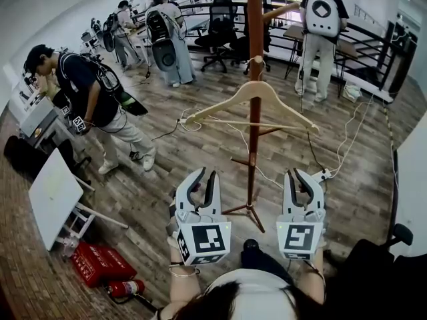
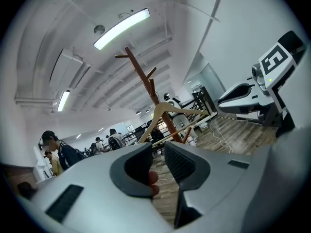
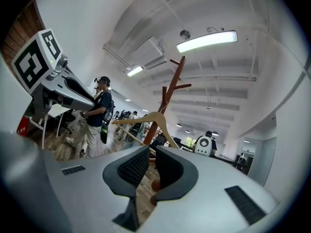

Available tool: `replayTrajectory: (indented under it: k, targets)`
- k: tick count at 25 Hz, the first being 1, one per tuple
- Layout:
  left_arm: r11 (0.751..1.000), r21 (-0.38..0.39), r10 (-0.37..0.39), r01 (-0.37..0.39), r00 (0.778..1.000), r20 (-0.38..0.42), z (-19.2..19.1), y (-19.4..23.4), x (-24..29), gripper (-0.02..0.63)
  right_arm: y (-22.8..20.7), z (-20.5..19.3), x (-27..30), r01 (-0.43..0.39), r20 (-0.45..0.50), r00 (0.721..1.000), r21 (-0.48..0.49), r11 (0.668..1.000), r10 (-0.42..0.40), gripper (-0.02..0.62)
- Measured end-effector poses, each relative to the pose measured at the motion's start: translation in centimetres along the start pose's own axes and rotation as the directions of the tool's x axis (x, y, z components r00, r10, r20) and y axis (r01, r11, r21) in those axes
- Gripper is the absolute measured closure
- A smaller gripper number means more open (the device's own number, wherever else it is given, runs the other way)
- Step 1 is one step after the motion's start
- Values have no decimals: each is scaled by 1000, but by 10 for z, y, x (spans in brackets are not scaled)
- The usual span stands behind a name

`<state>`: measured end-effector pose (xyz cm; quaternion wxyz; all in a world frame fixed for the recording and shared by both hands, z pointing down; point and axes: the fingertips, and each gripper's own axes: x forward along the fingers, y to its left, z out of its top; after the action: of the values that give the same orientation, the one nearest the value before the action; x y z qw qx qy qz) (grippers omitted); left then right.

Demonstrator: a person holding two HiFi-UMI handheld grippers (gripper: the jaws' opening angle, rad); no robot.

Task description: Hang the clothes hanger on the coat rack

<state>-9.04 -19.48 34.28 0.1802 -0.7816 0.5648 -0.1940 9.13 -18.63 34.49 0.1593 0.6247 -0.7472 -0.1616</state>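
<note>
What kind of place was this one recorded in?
Probably an open-plan office or lab: office chairs, a wood-plank floor, ceiling strip lights, and several people wearing backpacks.

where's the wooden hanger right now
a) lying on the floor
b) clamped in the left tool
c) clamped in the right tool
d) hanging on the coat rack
d: the wooden hanger hangs from the coat rack, well clear of the left tool and right tool, which both have nothing between their jaws.
</note>
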Motion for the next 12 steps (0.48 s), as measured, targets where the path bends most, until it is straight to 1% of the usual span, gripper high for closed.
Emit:
replayTrajectory:
  k: [3, 8, 12]
  targets:
    - [1000, -19, -3, 3, 1000, -4, -5, -1, -12, 532, 8, -2, -13, -9, -16, 1000, -10, 1000, 9, 535]
    - [998, -59, -7, 8, 1000, 5, -7, -3, -30, 545, 14, 2, -29, -4, 12, 1000, 38, 999, 4, 540]
    - [996, -81, -21, 22, 1000, 13, -5, -4, -43, 557, 18, 6, -41, -10, 16, 1000, 58, 998, 9, 540]
